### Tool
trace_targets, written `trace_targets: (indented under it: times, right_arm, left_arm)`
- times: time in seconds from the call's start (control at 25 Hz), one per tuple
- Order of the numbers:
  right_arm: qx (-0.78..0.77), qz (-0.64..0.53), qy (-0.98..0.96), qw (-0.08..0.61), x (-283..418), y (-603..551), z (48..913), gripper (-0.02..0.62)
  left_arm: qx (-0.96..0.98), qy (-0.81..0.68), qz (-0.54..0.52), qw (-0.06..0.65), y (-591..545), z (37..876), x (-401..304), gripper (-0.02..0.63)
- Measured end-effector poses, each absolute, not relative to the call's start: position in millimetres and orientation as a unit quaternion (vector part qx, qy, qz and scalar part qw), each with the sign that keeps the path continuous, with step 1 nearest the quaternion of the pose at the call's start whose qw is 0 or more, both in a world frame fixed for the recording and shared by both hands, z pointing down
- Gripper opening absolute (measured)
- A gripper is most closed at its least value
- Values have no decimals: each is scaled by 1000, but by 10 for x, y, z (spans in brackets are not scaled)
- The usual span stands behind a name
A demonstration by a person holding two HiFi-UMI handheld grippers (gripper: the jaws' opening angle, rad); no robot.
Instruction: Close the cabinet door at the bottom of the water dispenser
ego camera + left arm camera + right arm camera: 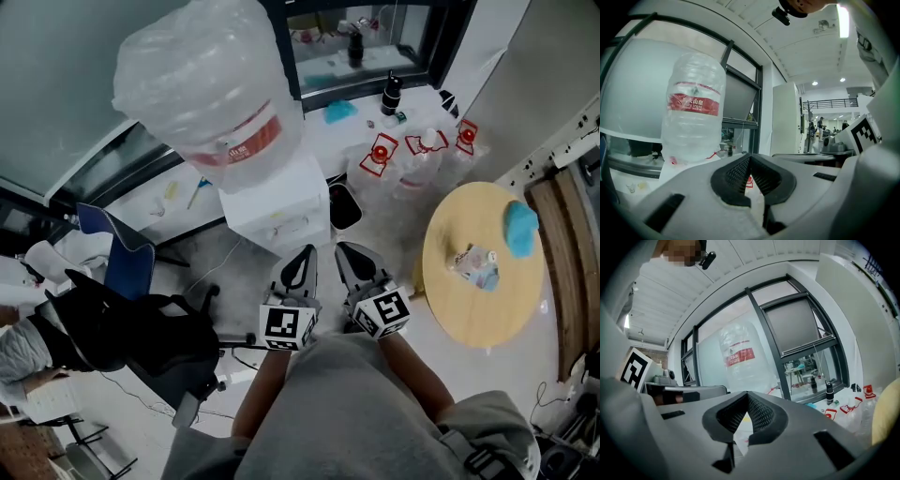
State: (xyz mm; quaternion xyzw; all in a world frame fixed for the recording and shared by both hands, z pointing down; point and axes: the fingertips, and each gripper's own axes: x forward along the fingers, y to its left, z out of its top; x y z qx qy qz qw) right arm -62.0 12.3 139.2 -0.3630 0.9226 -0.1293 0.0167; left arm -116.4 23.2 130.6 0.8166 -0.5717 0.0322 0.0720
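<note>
The white water dispenser [277, 211] stands in front of me with a large clear bottle [211, 84] on top. From above, its bottom cabinet door is hidden. My left gripper [302, 255] and right gripper [349, 251] are side by side just before the dispenser, both shut and holding nothing. In the left gripper view the left gripper [750, 157] points level, with the bottle [693, 122] behind it to the left. In the right gripper view the pads of the right gripper [747, 393] meet at the tips, and the bottle [743, 362] rises just above them.
A round wooden table [469, 309] with a blue cloth [521, 228] stands to the right. A black office chair [122, 328] and a blue chair [117, 258] are on the left. Several empty bottles [412, 155] and a black bin [344, 206] sit right of the dispenser.
</note>
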Motion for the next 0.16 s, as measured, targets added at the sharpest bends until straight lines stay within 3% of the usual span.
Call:
trace_targets:
  times: [0.16]
  right_arm:
    - [-364,-123,923,15,-728,224,1325,9]
  left_arm:
    - [817,-572,28,71,332,1225,-1293,8]
